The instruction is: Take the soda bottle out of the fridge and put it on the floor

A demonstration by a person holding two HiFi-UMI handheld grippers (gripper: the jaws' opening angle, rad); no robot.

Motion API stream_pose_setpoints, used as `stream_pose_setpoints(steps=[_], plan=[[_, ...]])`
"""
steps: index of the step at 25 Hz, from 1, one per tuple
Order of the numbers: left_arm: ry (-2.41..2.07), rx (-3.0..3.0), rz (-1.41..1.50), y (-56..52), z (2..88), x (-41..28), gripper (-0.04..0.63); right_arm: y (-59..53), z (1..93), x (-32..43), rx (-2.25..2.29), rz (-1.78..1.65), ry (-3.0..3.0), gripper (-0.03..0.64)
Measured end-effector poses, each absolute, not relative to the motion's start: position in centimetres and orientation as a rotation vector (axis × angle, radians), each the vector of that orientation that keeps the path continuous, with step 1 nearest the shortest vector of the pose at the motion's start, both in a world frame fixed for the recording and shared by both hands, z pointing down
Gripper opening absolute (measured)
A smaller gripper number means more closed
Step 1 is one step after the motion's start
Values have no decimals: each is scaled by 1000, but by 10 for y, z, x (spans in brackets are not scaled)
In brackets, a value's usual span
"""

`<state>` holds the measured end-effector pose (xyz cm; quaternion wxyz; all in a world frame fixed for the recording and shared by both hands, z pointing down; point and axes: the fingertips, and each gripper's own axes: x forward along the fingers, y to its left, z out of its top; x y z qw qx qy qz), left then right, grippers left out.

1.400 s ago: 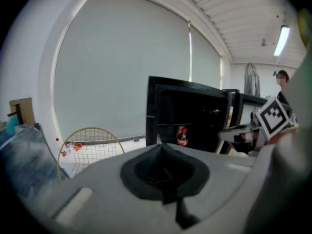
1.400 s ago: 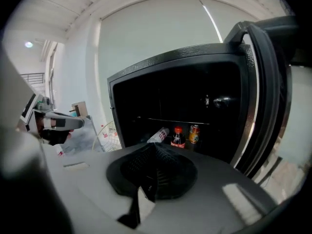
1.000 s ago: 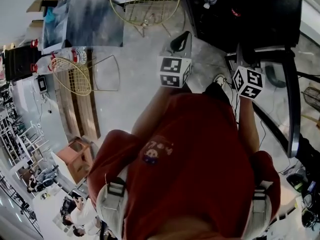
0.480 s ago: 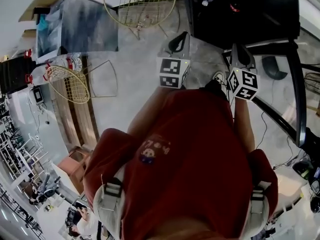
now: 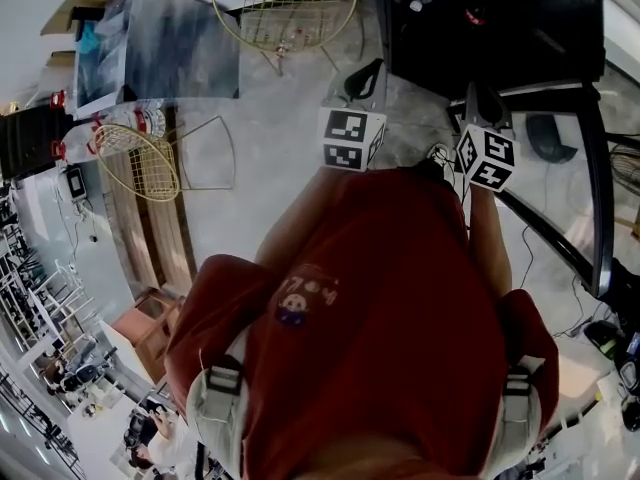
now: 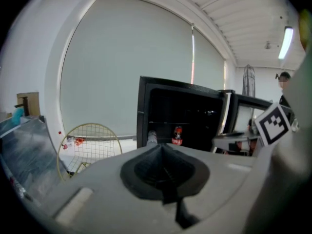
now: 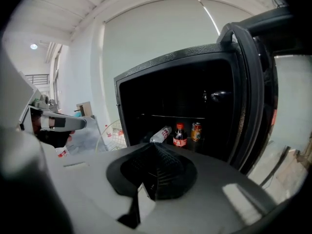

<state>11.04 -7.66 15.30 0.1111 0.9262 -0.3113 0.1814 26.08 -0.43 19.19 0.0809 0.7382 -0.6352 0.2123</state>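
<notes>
The soda bottle (image 7: 180, 135), dark with a red cap and label, stands upright on the shelf of the open black fridge (image 7: 165, 101). It also shows far off in the left gripper view as the soda bottle (image 6: 177, 135). My right gripper (image 7: 153, 149) is shut and empty, pointed at the fridge from some distance. My left gripper (image 6: 162, 151) is shut too, with nothing in it. In the head view the left gripper (image 5: 362, 76) and right gripper (image 5: 486, 103) hang in front of the fridge (image 5: 500, 28), over the grey floor.
A clear water bottle (image 7: 161, 133) lies on the shelf left of the soda, and an orange can (image 7: 196, 131) stands to its right. The fridge door (image 7: 253, 91) is swung open on the right. A round wire basket (image 5: 285, 3) stands left of the fridge, another wire basket (image 5: 140, 158) farther left.
The right gripper has drifted slightly up and left towards the fridge. The left gripper has barely moved. Both stay shut.
</notes>
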Motion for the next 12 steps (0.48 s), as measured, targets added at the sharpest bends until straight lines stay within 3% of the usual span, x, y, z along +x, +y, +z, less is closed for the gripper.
stream_pose_setpoints(steps=[12], plan=[[-937, 2732, 567, -73, 164, 117, 0, -29, 205, 280, 2210, 598, -1910, 15]])
